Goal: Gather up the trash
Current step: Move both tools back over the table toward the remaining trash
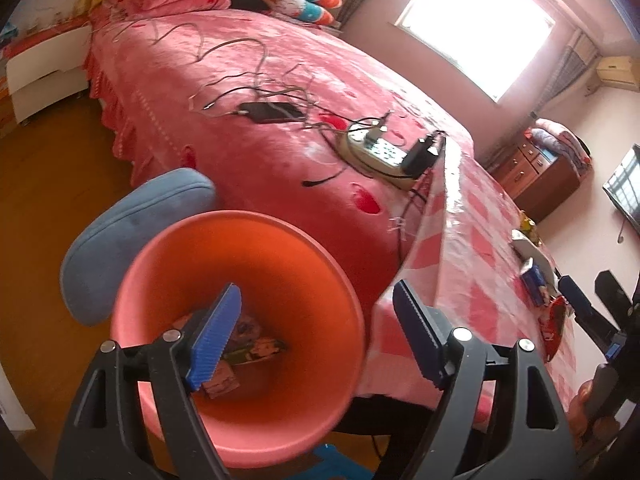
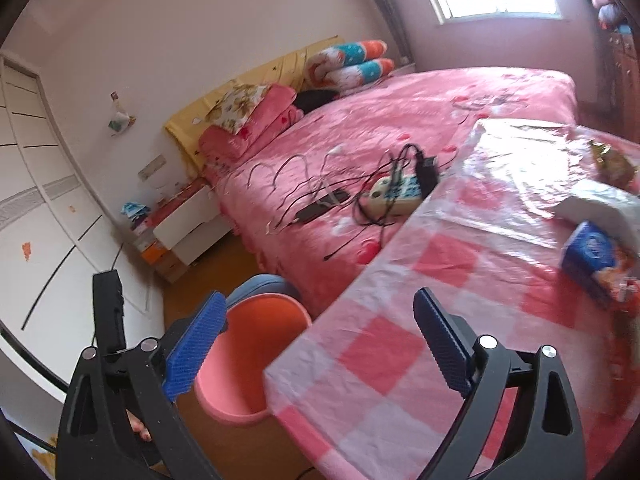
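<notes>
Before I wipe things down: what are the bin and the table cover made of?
Bin: looks like smooth moulded plastic, orange-pink, with an even matte sheen. Table cover: probably checked cloth under clear plastic film, judging by glare and wrinkles.

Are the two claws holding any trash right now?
No. The left gripper hangs open over the pink bin, the right gripper open over the table. Nothing is between their jaws.

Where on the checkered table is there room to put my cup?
The near end of the checkered table, beside the pink bin, is bare. The far right side is crowded with a blue packet, white tissues and wrappers.
</notes>
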